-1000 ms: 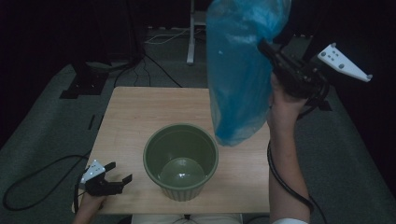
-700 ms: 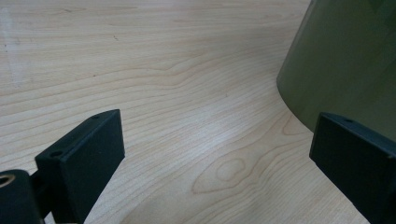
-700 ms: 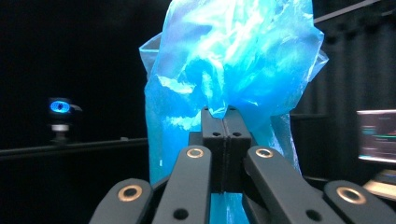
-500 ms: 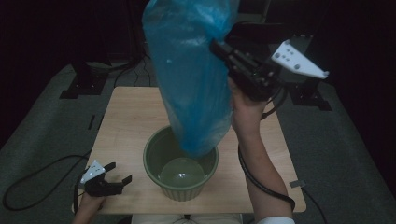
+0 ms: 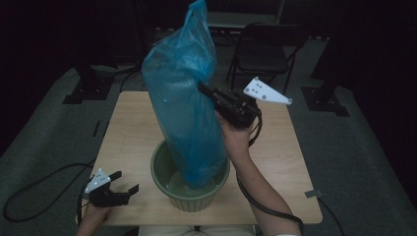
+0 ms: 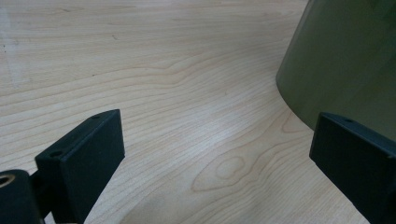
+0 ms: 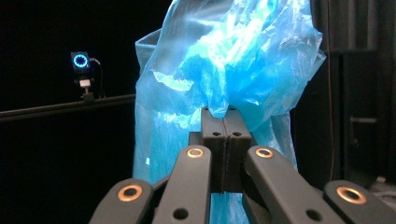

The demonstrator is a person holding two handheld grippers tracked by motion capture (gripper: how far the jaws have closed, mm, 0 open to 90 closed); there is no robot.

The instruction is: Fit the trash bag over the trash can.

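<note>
- While the right gripper (image 5: 205, 91) clenches a fold of the blue bag (image 5: 184, 113), the bag hangs upright — its bottom inside the green bucket (image 5: 189, 199).
- Left gripper (image 5: 123, 183) rests on the table (image 5: 133, 128) beside the bucket — jaws released, nothing between them.

You are working in a staged recording room, more lab or studio than home. A small wooden table (image 5: 133, 128) stands alone on grey carpet (image 5: 44, 132), with black drapes closing off the dark surroundings. Black stand bases (image 5: 86, 91) rest on the floor near the table's far corners, cables (image 5: 34, 191) trail across the carpet, and a folding chair (image 5: 263, 54) waits behind. In your right gripper view, a small camera with a glowing blue ring (image 7: 80, 60) sits on a rail.
</note>
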